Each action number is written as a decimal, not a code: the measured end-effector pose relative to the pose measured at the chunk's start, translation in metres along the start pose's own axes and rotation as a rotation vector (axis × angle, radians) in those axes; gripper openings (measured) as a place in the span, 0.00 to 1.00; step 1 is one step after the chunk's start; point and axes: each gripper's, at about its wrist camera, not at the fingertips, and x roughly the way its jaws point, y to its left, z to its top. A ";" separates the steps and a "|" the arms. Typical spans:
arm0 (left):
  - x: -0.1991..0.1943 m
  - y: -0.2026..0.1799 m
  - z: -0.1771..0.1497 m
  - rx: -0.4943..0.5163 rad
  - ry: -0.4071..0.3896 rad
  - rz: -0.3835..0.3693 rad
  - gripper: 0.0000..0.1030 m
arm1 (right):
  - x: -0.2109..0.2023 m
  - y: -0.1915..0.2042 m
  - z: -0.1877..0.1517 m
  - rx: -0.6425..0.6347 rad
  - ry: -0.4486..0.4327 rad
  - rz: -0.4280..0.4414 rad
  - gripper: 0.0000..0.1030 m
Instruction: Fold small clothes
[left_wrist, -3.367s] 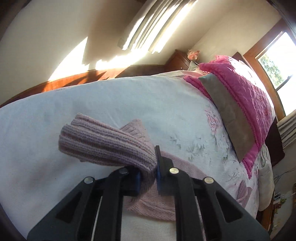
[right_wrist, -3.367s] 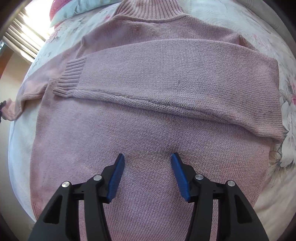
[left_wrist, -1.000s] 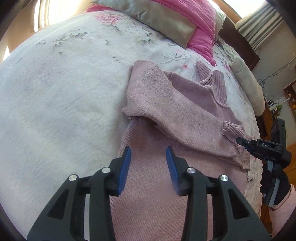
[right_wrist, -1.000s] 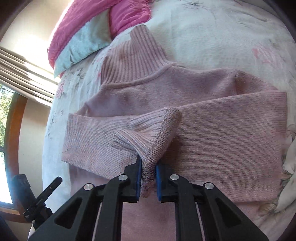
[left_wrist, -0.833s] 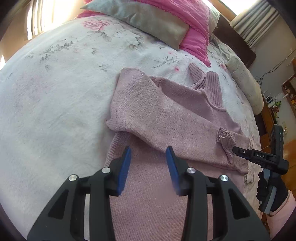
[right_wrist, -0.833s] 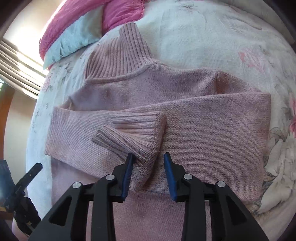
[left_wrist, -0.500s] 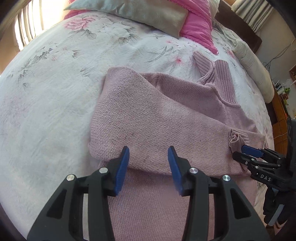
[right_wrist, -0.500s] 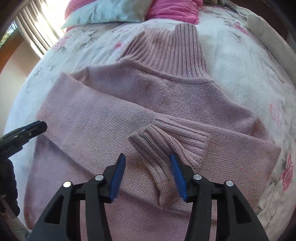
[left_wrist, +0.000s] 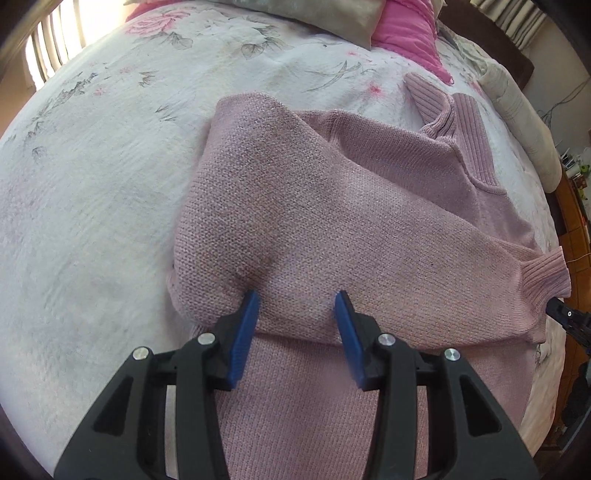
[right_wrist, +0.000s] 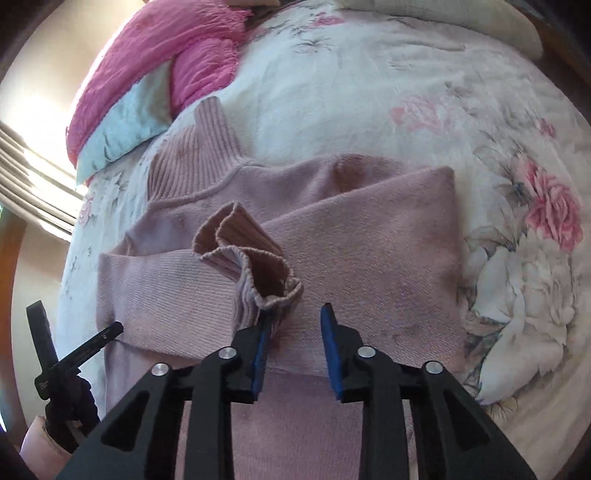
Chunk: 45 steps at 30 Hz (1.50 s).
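A mauve knitted turtleneck sweater (left_wrist: 332, 206) lies flat on the bed with both sleeves folded across its chest. My left gripper (left_wrist: 297, 306) is open and low over the lower edge of the folded sleeve, its left finger pressing into the knit. In the right wrist view the same sweater (right_wrist: 369, 240) has a ribbed cuff (right_wrist: 251, 254) bunched up and standing loose. My right gripper (right_wrist: 295, 321) is open, with its left finger against that cuff and nothing pinched between the fingers. The ribbed collar (right_wrist: 192, 147) points toward the pillows.
A white floral bedspread (left_wrist: 92, 166) covers the bed all around the sweater. Pink pillows (right_wrist: 166, 48) and a grey cushion (left_wrist: 295, 11) lie at the head. A rolled cream blanket (left_wrist: 517, 110) runs along the far side. A gloved hand (right_wrist: 70, 413) holds the left gripper.
The right gripper let go of the cuff about a second ago and stays open; the cuff now stands rumpled against its left finger. The left gripper has moved forward onto the folded sleeve.
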 end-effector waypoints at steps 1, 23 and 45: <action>-0.003 -0.001 -0.001 0.001 -0.002 0.008 0.42 | 0.000 -0.009 -0.003 0.016 0.008 0.006 0.38; -0.056 -0.003 -0.060 0.063 0.039 0.015 0.47 | -0.046 -0.027 -0.053 -0.024 0.028 0.024 0.40; -0.130 0.107 -0.272 -0.040 0.269 0.026 0.50 | -0.120 -0.079 -0.327 0.098 0.280 0.002 0.51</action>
